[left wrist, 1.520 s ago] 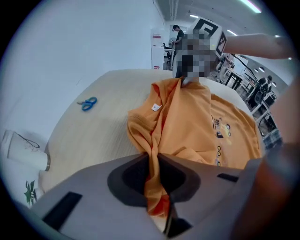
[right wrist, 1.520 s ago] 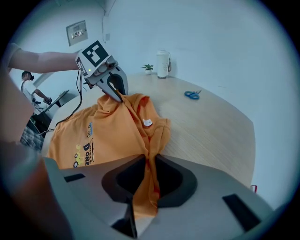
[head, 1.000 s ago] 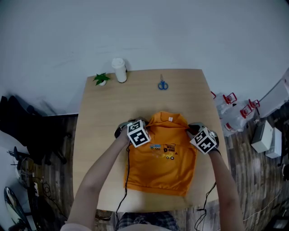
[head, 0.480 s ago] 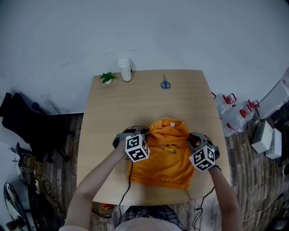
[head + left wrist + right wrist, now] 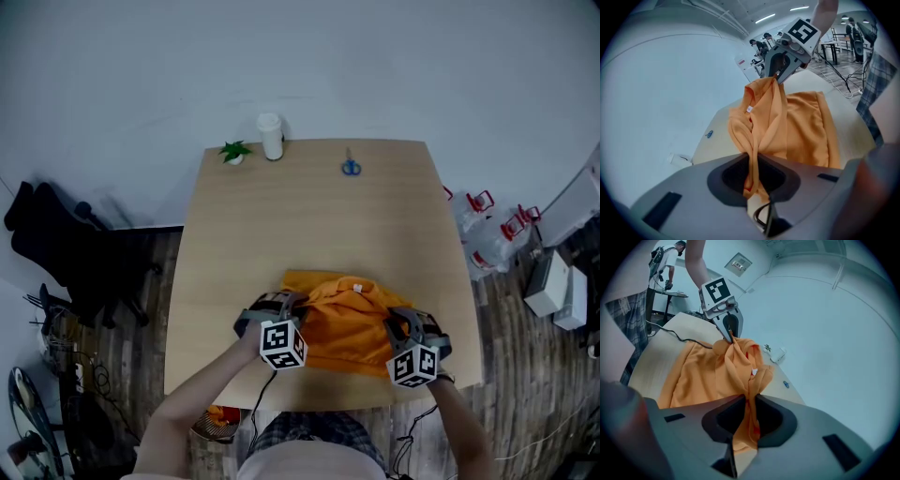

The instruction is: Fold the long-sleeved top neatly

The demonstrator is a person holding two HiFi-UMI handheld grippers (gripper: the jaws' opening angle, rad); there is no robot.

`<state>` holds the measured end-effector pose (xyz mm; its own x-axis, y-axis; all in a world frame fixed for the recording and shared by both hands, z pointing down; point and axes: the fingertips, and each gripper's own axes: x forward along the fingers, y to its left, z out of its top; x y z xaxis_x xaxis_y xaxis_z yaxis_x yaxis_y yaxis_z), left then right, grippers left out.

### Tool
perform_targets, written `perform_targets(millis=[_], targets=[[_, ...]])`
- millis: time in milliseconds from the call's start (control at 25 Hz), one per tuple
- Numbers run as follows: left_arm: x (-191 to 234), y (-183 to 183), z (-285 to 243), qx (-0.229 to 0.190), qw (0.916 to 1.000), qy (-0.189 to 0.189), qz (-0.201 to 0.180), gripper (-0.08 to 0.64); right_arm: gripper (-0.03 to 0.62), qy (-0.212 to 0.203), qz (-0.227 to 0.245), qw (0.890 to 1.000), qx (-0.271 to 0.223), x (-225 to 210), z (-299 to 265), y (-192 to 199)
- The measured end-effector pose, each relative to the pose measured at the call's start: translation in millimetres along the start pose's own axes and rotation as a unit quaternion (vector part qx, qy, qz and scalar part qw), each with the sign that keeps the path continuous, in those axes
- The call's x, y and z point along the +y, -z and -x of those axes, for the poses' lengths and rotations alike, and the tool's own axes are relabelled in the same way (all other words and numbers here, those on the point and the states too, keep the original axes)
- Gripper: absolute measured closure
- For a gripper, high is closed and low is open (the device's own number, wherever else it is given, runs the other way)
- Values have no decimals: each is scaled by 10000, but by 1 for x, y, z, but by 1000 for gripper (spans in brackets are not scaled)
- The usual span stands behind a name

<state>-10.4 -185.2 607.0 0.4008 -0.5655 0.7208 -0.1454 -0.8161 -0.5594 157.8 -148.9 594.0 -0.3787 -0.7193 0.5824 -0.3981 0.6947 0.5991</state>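
Observation:
An orange long-sleeved top (image 5: 345, 317) lies bunched near the front edge of the wooden table (image 5: 281, 234). My left gripper (image 5: 286, 302) is shut on the top's left shoulder fabric (image 5: 754, 154). At the right shoulder, my right gripper (image 5: 398, 323) is likewise shut on the cloth (image 5: 749, 401). The collar part with its white label (image 5: 356, 287) is lifted and stretched between the two grippers, over the lower half. In the left gripper view the right gripper (image 5: 780, 70) shows ahead; in the right gripper view the left gripper (image 5: 729, 331) shows ahead.
At the table's far edge stand a small green plant (image 5: 234, 151) and a white cup (image 5: 271, 136), with blue scissors (image 5: 351, 167) to their right. A dark chair (image 5: 66, 253) is at the left, and red-handled items (image 5: 478, 202) lie on the floor at the right.
Both grippers have pulled the top's shoulder end toward the table's front edge, folding it over the lower half; the printed front is now hidden and the garment looks shorter.

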Motion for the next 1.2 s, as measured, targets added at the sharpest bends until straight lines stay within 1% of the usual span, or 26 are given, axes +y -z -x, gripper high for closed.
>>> perform_targets(millis=[120, 200, 400, 480, 560, 680, 760, 880, 1040, 1120, 1160, 1200], targets=[[-27, 5, 10, 2, 10000, 22, -55, 506, 515, -9, 115, 9999, -23, 24, 12, 1], [-43, 7, 16, -11, 9999, 94, -36, 506, 515, -94, 103, 9999, -23, 38, 18, 1], [-75, 13, 27, -2, 9990, 429, 146, 505, 511, -524, -95, 9985, 92, 68, 28, 4], [-83, 14, 31, -18, 9980, 581, 255, 505, 508, -723, -223, 9970, 154, 77, 30, 4], [-92, 12, 35, -63, 9957, 805, 445, 499, 505, -951, -365, 9946, 207, 88, 35, 6], [-107, 12, 40, -82, 9886, 1267, 806, 472, 502, -1356, -471, 9891, 339, 106, 39, 10], [-118, 15, 42, 2, 9838, 1566, 870, 448, 499, -1681, -528, 9833, 459, 120, 41, 13], [-136, 20, 48, 158, 9765, 1986, 819, 413, 495, -2210, -688, 9707, 643, 140, 46, 16], [-154, 27, 53, 388, 9629, 2543, 811, 375, 486, -2914, -1069, 9467, 866, 163, 53, 20], [-162, 32, 54, 525, 9557, 2781, 807, 371, 471, -3169, -1211, 9351, 1023, 174, 54, 25], [-165, 35, 53, 583, 9531, 2857, 815, 368, 451, -3252, -1265, 9307, 1095, 179, 54, 29], [-168, 38, 53, 627, 9514, 2898, 828, 367, 445, -3307, -1330, 9273, 1147, 183, 54, 33]])
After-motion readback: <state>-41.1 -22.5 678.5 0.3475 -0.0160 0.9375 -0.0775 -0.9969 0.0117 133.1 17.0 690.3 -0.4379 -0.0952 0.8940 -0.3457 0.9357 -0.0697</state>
